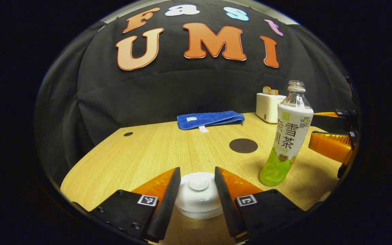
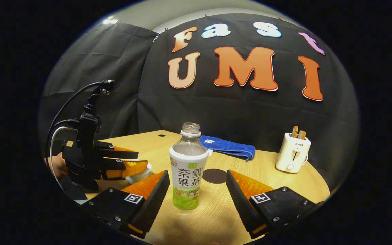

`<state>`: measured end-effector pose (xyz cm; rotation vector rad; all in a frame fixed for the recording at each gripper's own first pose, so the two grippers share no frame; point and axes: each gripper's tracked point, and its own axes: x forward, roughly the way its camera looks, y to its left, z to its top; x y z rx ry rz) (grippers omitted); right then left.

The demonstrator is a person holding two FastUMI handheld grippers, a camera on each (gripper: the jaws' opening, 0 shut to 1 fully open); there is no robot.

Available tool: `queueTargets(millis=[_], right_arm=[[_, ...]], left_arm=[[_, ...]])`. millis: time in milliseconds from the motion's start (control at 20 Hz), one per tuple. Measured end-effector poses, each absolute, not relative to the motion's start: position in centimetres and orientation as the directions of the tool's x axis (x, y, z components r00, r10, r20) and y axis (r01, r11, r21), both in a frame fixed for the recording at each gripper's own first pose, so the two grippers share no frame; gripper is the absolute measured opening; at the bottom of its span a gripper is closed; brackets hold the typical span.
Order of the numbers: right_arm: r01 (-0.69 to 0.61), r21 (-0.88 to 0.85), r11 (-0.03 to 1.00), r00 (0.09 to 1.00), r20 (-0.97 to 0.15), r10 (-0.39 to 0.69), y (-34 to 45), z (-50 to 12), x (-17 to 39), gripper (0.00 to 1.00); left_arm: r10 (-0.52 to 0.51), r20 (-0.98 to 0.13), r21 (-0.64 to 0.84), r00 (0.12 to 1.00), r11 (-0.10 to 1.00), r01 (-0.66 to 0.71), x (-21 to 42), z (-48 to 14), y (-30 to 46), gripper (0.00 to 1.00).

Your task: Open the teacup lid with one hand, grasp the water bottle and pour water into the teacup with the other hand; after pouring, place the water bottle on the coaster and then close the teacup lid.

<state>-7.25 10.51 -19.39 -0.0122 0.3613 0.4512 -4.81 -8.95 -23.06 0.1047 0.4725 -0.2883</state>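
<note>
Early yet | lid (image 1: 198,194) sits on teacup, framed by left gripper (image 1: 197,190), jaws wide, untouching | bottle (image 2: 188,166) upright, uncapped, between right gripper (image 2: 197,194) jaws, wide | coaster (image 2: 214,176) bare behind | lifting, pouring, placing, closing remain.

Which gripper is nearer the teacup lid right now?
Left. The left gripper straddles the teacup lid, a finger on either side. The right gripper is off at the water bottle, beside the cup.
</note>
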Motion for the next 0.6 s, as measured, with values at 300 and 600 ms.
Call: queueTargets(millis=[300,600], right_arm=[[-0.438,0.06,0.897,0.827,-0.364,0.428,10.6,-20.5,-7.2,0.99],[-0.45,0.043,0.892,0.809,-0.403,0.427,11.6,-22.1,-6.9,0.99]], left_arm=[[-0.234,-0.462,0.049,0.855,0.956,0.288,-4.2,-23.1,-8.9,0.37],[-0.198,-0.391,0.083,0.899,0.965,0.249,-3.7,-20.7,-7.6,0.31]])
